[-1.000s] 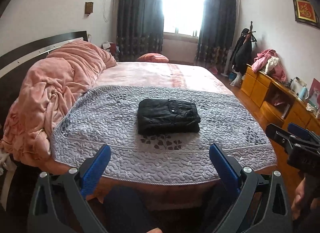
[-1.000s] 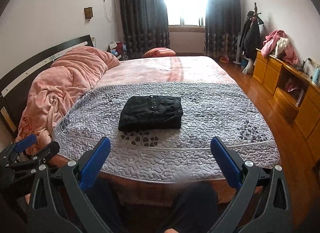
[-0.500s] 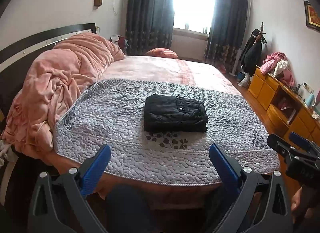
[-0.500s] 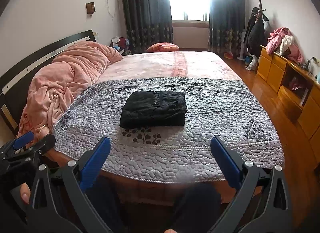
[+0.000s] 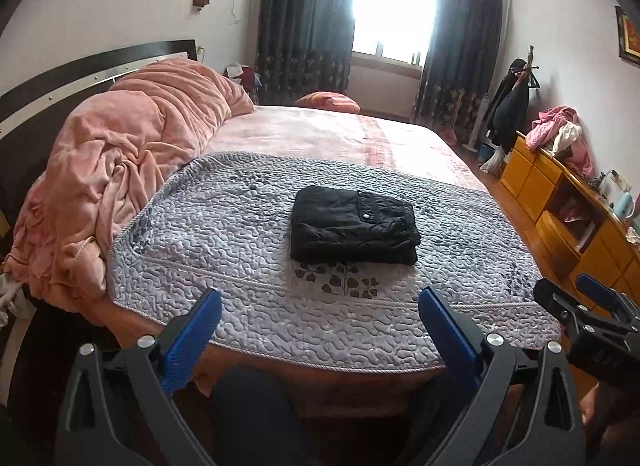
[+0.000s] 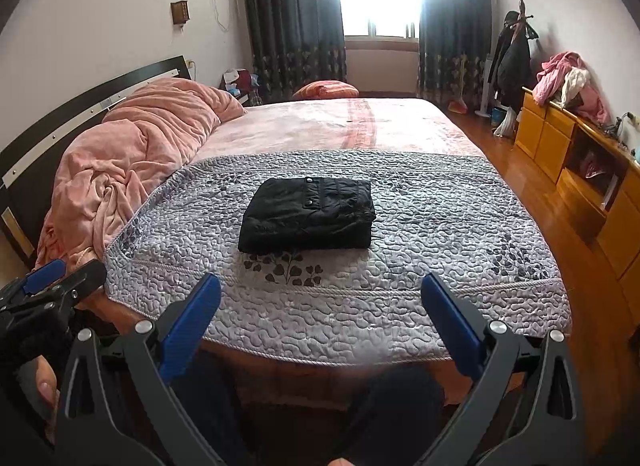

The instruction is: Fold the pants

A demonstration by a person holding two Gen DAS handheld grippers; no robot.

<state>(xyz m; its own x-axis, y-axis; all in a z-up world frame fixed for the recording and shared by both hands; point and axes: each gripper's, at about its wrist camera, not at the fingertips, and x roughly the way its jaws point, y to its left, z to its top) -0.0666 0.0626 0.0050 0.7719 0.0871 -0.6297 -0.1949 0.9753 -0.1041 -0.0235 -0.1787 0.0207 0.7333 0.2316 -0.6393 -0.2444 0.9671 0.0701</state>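
Note:
The black pants (image 5: 352, 223) lie folded in a compact rectangle on the grey quilted cover (image 5: 224, 234) of the bed; they also show in the right wrist view (image 6: 308, 213). My left gripper (image 5: 320, 314) is open and empty, held back off the bed's near edge, well short of the pants. My right gripper (image 6: 320, 306) is open and empty too, beside it at the same distance. The right gripper shows at the right edge of the left wrist view (image 5: 588, 306). The left gripper shows at the left edge of the right wrist view (image 6: 52, 286).
A heaped pink blanket (image 5: 120, 169) lies along the bed's left side by the dark headboard (image 6: 80, 105). A yellow wooden dresser (image 5: 568, 205) with clothes on top stands at the right wall. A coat rack (image 6: 516, 57) stands by the curtains. My knees (image 6: 400, 406) are below the grippers.
Both grippers have lifted and tilted slightly, so the bed and the folded pants sit lower and a little nearer in view. The pants have not moved. Both grippers stay open.

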